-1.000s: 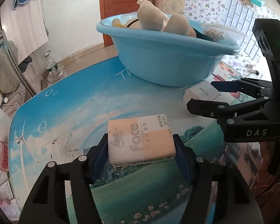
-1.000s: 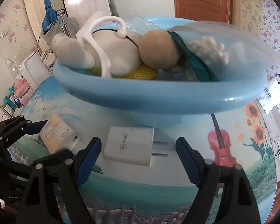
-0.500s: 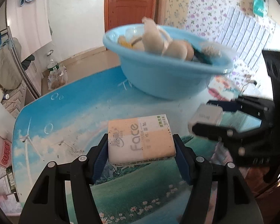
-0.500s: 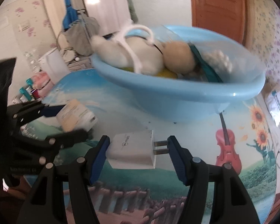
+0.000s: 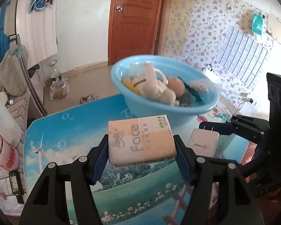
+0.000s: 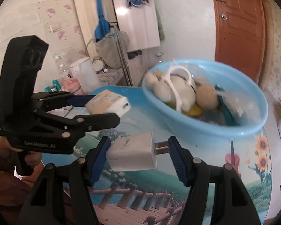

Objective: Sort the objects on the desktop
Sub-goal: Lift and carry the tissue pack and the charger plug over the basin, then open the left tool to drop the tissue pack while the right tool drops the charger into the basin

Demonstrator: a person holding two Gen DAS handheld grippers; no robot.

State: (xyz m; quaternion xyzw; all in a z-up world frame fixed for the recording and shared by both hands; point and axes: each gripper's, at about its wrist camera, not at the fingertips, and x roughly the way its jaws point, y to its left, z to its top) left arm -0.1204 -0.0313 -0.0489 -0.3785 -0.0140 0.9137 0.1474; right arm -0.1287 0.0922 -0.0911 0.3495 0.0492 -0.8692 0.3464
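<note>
You have the tissue pack, peach and white with "Face" printed on top, lying flat and lifted clear of the bench. Your white charger is also off the bench, tilted, its two prongs pointing right. The light blue basin beyond them holds a cream plush toy.
</note>
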